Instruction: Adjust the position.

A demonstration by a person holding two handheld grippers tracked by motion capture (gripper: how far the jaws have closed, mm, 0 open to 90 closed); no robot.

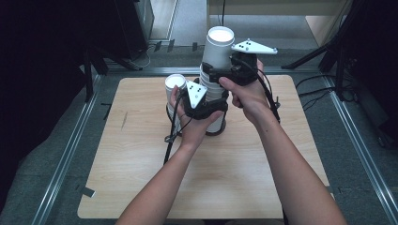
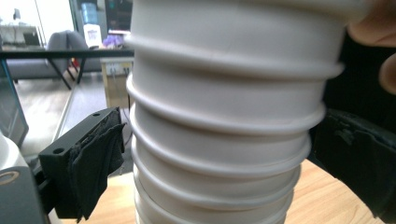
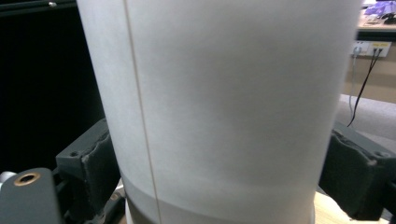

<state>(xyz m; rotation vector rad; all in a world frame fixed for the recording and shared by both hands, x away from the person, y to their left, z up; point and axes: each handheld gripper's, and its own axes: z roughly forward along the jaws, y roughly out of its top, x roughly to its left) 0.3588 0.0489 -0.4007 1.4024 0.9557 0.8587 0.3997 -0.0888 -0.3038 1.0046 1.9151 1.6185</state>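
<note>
Cup stack (image 1: pixel 215 70) upright — axis vertical.

A light wooden table (image 1: pixel 141 187) carries a stack of white paper cups (image 1: pixel 217 70)

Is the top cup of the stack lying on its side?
No, the top cup stands upright on the stack, its open mouth facing up in the high view.

stack (image 1: pixel 212 96): mid-table (image 1: pixel 141 187), upright
top cup (image 1: pixel 218 47): on stack
second cup (image 1: pixel 174 83): just left of stack
left gripper (image 1: pixel 206 110): near side, low on stack
right gripper (image 1: pixel 220 75): right side, higher, around top cup
</note>
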